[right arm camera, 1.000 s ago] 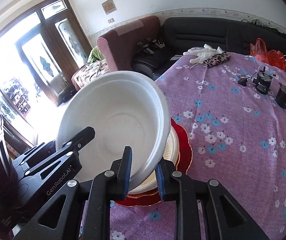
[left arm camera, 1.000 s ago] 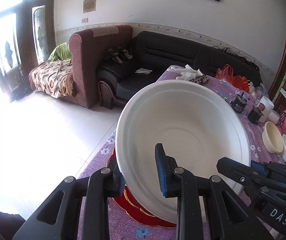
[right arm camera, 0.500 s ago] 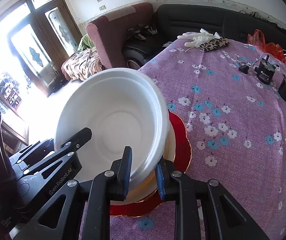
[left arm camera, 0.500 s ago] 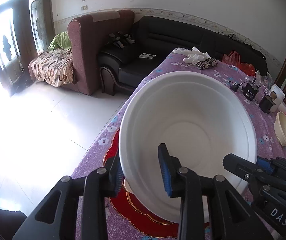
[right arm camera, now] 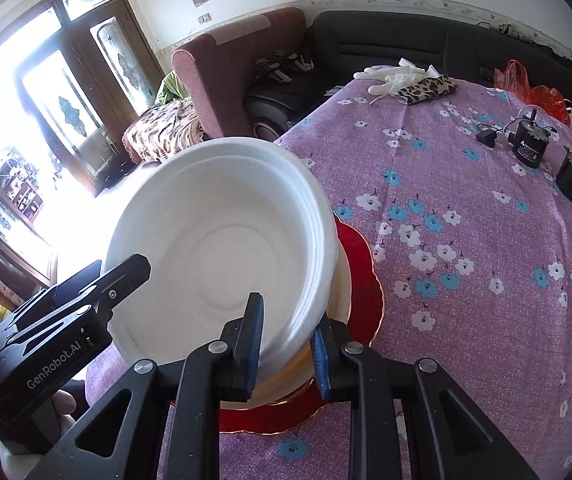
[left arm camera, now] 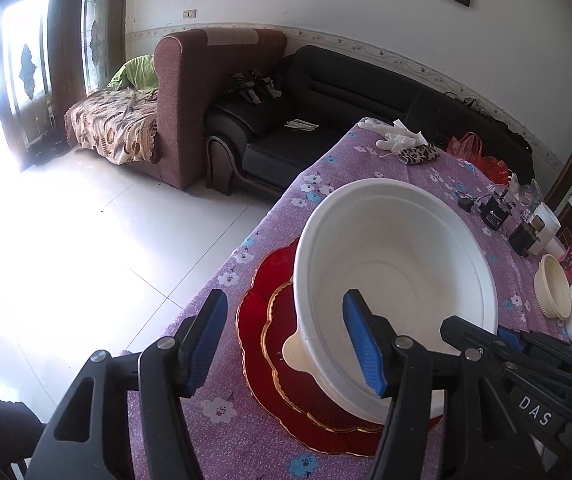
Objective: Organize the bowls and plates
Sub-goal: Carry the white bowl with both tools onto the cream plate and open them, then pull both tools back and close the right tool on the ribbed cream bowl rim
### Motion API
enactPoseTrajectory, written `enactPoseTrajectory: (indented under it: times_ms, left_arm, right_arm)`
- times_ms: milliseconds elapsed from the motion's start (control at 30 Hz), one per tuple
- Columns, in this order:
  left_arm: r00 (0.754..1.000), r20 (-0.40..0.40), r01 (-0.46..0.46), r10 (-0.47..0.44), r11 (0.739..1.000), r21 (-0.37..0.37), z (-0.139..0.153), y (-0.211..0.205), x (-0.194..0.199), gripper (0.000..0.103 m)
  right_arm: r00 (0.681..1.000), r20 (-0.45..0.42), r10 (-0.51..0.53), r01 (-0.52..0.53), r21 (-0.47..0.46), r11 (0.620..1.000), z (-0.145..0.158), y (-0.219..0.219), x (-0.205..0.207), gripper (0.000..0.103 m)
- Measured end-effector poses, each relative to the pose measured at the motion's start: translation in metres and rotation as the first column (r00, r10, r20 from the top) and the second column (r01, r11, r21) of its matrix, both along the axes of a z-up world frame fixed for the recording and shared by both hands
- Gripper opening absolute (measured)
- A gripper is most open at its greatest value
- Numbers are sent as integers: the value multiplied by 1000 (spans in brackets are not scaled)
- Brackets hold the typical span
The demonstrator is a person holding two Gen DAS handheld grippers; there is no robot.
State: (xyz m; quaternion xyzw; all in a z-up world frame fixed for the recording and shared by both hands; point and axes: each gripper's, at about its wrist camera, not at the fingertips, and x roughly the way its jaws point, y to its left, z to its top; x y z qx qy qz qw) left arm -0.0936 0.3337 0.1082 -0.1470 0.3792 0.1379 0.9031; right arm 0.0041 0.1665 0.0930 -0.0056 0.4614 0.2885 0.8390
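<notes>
We are seating the large white round plastic bowl (left arm camera: 397,264) on the stacked red gold-rimmed scalloped plates (left arm camera: 262,320) at the counter (right arm camera: 465,240) edge: left claw (left arm camera: 286,340) opening off the rim, right claw (right arm camera: 286,336) clamped on it, to release next.

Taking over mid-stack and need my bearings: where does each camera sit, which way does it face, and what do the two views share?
Left wrist: on the left gripper, looking down its opening fingers, which straddle the white bowl's rim without pressing; right gripper at lower right.
Right wrist: on the right gripper, clamped on the bowl's near rim; left gripper at lower left.
Shared: bowl, red plates, purple tablecloth, black sofa.
</notes>
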Motion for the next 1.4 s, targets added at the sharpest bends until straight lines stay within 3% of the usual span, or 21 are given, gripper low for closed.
enactPoseTrajectory:
  times_ms: [133, 367, 433, 500, 600, 767, 967, 1167, 1400]
  left_arm:
    - [1000, 2, -10, 10, 1000, -22, -1, 3, -2, 60]
    - [1000, 14, -3, 3, 1000, -17, 3, -2, -8, 60]
    - [1000, 23, 1, -1, 1000, -12, 6, -4, -12, 61]
    - [999, 35, 3, -2, 1000, -7, 9, -7, -15, 65]
    - [999, 55, -1, 0, 1000, 12, 14, -12, -21, 68]
    - [997, 72, 14, -18, 999, 50, 21, -30, -28, 68]
    - [995, 92, 33, -45, 991, 128, 28, -63, -34, 78]
    - [989, 94, 87, -111, 970, 228, 35, -105, -41, 82]
    - [977, 77, 170, -198, 946, 276, 38, -151, -41, 83]
  right_arm:
    - [999, 53, 6, -2, -64, 998, 6, 2, -8, 25]
    - [1000, 21, -17, 18, -38, 999, 8, -4, -6, 26]
    - [1000, 12, -21, 21, -20, 1000, 9, -7, -8, 31]
    - [999, 24, -28, 29, -23, 999, 12, -9, -10, 45]
    - [998, 53, -37, 39, -27, 999, 16, -13, -14, 54]
    - [996, 60, -60, 60, 13, 998, 24, -31, -20, 54]
    - [993, 67, -102, 99, 46, 994, 27, -62, -30, 56]
    - [988, 56, -143, 140, 66, 988, 22, -99, -41, 56]
    - [975, 30, -218, 214, 101, 971, 12, -153, -46, 56]
